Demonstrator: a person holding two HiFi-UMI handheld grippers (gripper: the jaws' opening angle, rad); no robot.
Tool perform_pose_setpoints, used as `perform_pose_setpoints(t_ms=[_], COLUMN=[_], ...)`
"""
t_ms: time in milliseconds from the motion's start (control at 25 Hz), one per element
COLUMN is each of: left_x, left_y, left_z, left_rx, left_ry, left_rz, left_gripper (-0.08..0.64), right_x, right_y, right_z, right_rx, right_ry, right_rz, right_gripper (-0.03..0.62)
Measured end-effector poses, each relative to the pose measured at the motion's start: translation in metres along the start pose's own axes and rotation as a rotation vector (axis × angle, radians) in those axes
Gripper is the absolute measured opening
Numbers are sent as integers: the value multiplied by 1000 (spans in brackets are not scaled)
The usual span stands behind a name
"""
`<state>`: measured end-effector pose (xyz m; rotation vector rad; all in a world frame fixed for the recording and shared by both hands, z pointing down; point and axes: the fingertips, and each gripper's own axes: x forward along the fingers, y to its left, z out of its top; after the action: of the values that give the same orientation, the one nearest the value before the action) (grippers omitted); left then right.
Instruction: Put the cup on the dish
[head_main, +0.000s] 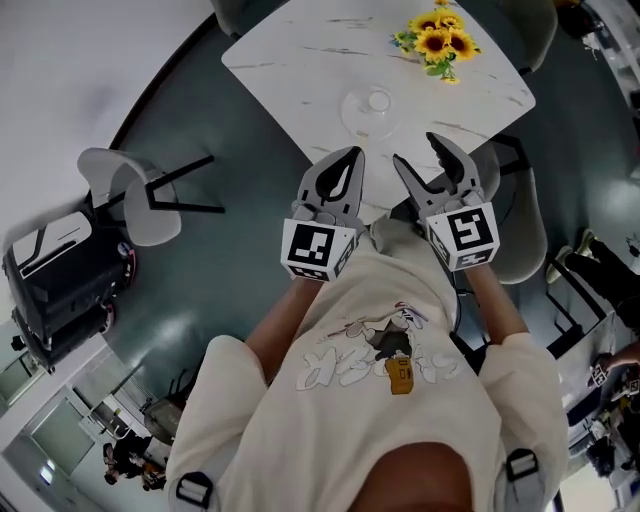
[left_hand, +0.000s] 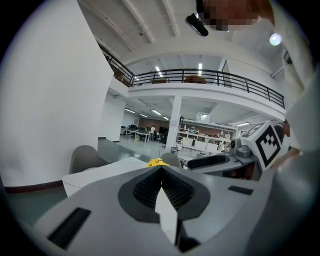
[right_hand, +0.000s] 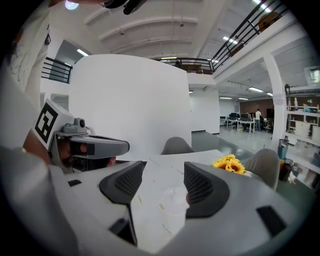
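A clear glass cup (head_main: 378, 100) stands on a clear round dish (head_main: 356, 118) near the front edge of the white marble table (head_main: 300, 50). Both grippers hover just short of that edge, apart from the cup. My left gripper (head_main: 354, 152) is shut with nothing in it; in the left gripper view (left_hand: 161, 169) its pads meet. My right gripper (head_main: 415, 150) is open and empty. In the right gripper view (right_hand: 162, 172) the cup (right_hand: 175, 199) shows on the table beyond the gap between the jaws.
A bunch of sunflowers (head_main: 438, 38) lies at the table's far side. A grey chair (head_main: 135, 200) stands to the left, another chair (head_main: 520, 220) at the right by the table. A black bag (head_main: 60, 280) sits on the floor at far left.
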<state>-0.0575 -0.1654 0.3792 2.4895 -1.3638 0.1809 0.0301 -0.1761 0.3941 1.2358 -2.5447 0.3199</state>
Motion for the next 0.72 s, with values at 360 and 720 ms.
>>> perform_pose_setpoints(t_ms=[360, 720], left_x=[-24, -24], left_y=[-12, -28], left_z=[8, 12], left_rx=[-41, -44], left_ry=[-23, -31], left_rz=[11, -26], left_gripper=[3, 2], right_x=[-34, -45], right_y=[0, -9], right_z=[28, 38], right_rx=[14, 38], right_ry=[-91, -112], right_rz=[-2, -17], right_gripper=[57, 3])
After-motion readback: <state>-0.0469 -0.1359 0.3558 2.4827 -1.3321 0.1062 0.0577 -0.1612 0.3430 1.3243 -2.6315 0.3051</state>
